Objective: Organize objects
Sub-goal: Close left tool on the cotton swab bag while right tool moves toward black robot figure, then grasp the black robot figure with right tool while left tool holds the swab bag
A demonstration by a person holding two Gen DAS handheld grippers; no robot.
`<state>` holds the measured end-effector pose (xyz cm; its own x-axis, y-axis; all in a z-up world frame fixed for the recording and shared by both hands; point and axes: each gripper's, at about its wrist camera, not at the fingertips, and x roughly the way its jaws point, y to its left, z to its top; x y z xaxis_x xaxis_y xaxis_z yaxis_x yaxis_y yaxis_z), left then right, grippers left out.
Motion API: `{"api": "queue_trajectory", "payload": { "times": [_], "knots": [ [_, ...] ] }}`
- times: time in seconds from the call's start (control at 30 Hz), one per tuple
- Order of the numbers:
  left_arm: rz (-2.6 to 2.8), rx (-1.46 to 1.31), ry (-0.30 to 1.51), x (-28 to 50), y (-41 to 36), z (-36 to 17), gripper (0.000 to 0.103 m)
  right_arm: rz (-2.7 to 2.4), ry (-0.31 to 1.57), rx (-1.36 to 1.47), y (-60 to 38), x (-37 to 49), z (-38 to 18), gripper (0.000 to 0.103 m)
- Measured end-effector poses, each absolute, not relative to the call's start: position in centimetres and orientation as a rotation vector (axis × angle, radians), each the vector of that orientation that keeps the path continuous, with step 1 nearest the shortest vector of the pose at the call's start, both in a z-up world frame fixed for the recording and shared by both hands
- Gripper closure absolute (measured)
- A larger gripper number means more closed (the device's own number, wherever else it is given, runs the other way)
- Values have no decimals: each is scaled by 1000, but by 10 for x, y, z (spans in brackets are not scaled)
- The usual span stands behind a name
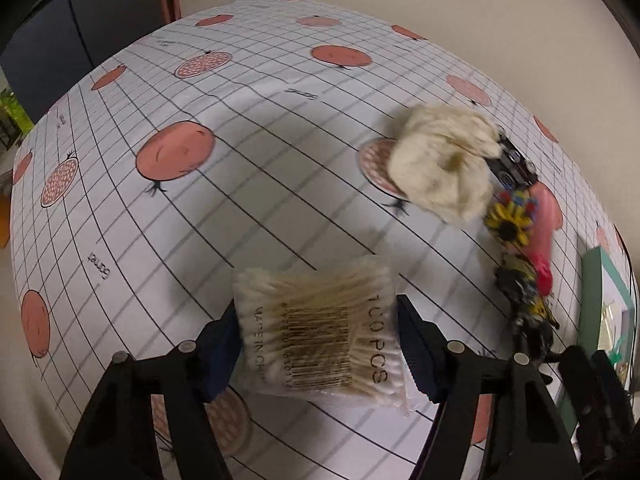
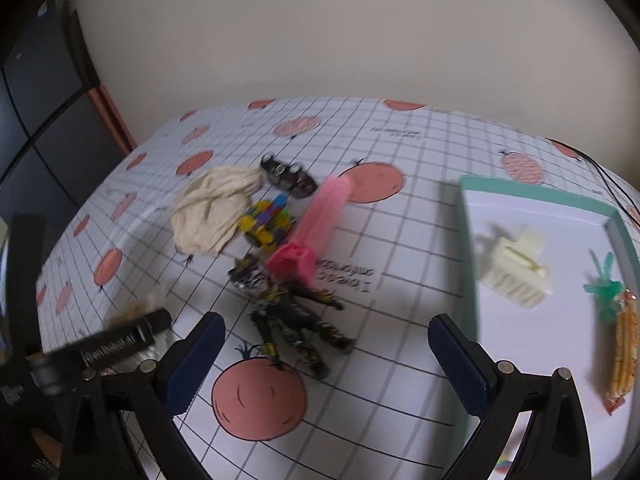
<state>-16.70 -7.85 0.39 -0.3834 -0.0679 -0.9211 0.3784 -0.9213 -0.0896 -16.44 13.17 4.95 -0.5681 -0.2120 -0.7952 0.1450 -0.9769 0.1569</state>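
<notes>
Left tongs (image 1: 318, 344): jaws closed onto a clear packet of cotton swabs (image 1: 320, 332), one pad on each short side, packet lifted off the tablecloth (image 1: 240, 184) judging by its shadow below. The bag is soft and bulges between the pads; the hold looks adequate but not firm. Judgement: keep the squeeze steady and carry the packet level, since a thin plastic bag can slide out if tilted.

Right tongs (image 2: 326, 352): jaws wide apart, nothing between them, hovering above the cloth.

Just beyond the right tongs: a black-and-yellow robot toy (image 2: 296, 320), lying flat. Further out from it, a pink tube-shaped item (image 2: 316, 224), a multicoloured block toy (image 2: 268, 220), a crumpled cream cloth (image 2: 212, 212) and, furthest, a small dark toy car (image 2: 288, 176). These items lie close together, several touching.

To the right of the right tongs: a green-rimmed tray (image 2: 468, 216) already holding a pale comb-like item (image 2: 516, 268) and a carrot-shaped snack pack (image 2: 622, 344).

Judgement: the tray is the likely destination. Route the swabs toward it above the toy cluster, lower onto bare tray floor, then release. Risk: clipping the right tongs en route.
</notes>
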Motion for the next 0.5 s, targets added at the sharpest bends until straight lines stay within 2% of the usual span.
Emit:
{"api": "queue_trajectory", "payload": {
  "times": [0.23, 0.5],
  "knots": [
    [-2359, 1533, 435, -165, -89, 6, 30, -2579, -1, 1412, 108, -170, 31, 0],
    [-2355, 1524, 381, -167, -87, 7, 30, -2552, 33, 1448, 96, -174, 17, 1]
  ]
}}
